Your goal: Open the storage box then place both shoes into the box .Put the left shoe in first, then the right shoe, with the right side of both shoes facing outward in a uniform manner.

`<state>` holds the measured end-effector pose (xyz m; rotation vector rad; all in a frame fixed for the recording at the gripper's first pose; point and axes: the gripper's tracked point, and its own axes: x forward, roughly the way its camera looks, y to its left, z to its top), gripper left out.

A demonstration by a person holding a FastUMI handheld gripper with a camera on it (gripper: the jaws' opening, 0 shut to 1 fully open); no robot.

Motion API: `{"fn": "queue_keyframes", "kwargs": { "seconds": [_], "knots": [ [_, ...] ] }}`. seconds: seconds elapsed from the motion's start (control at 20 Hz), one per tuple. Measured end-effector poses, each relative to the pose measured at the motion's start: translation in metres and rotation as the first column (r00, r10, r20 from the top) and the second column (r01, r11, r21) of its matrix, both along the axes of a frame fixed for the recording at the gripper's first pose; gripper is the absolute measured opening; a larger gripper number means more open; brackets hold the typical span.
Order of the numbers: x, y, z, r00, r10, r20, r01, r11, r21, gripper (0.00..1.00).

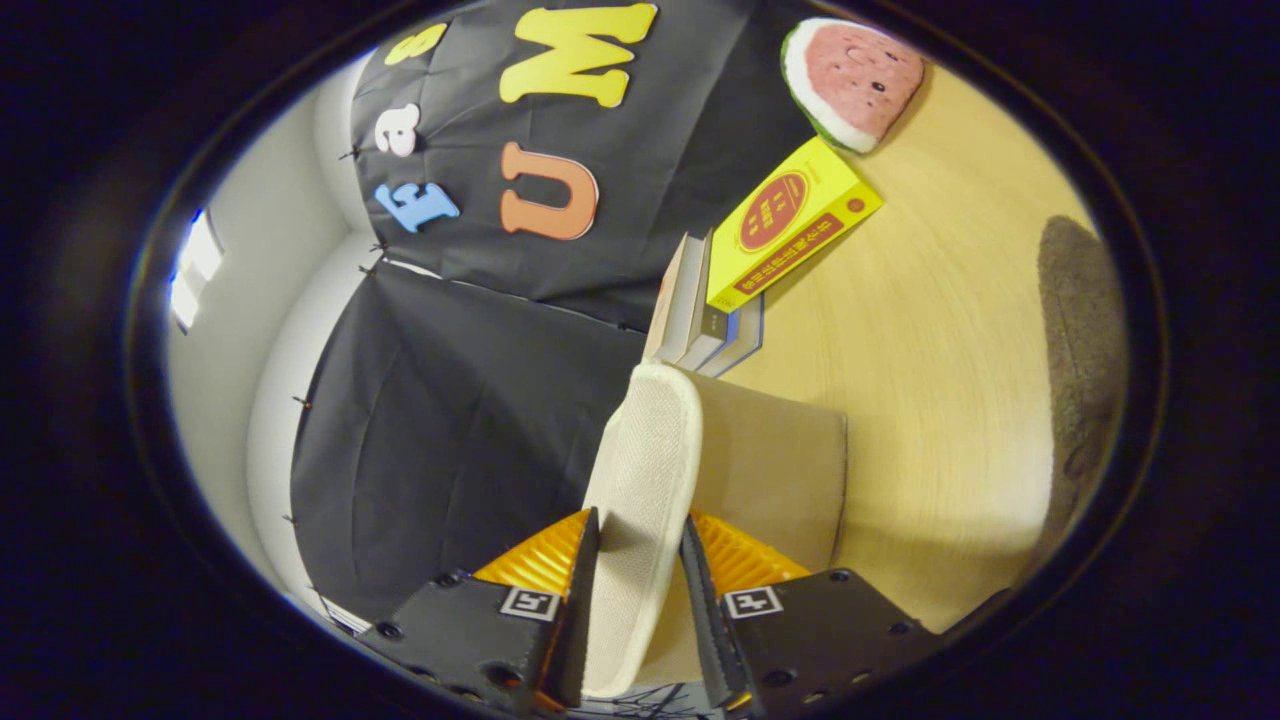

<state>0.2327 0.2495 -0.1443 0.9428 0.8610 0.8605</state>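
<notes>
My gripper [640,575] is shut on a cream slipper-like shoe [650,450], with both fingers pressing on its sides. The shoe stands on edge between the fingers and reaches out beyond them. Its textured pale sole faces the black cloth wall, and its tan upper [770,470] faces the wooden table [950,380]. The whole view is rolled sideways, so the table stands upright beside the shoe. I cannot tell whether this is the left or the right shoe.
Just beyond the shoe's tip, a few books [700,310] stand on the table, with a yellow book [790,220] leaning on them. A watermelon plush [850,80] lies farther off. A dark fuzzy shape [1085,360] lies along the table's far side.
</notes>
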Motion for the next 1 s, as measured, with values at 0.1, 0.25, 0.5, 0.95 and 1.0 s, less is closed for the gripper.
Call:
{"fn": "queue_keyframes", "kwargs": {
  "seconds": [0.1,0.25,0.5,0.95,1.0],
  "knots": [
    [0.000,-0.001,0.006,0.999,-0.001,0.033,0.002,1.000,-0.031,0.20],
    [-0.004,-0.008,0.020,0.998,-0.012,0.057,0.017,0.996,-0.090,0.04],
    [-0.008,0.013,0.062,0.991,-0.027,0.128,0.047,0.986,-0.158,0.04],
    [-0.034,0.103,0.168,0.965,0.020,0.260,0.039,0.974,-0.222,0.04],
    [-0.037,0.117,0.175,0.963,0.027,0.268,0.036,0.973,-0.227,0.04]
  ]
}}
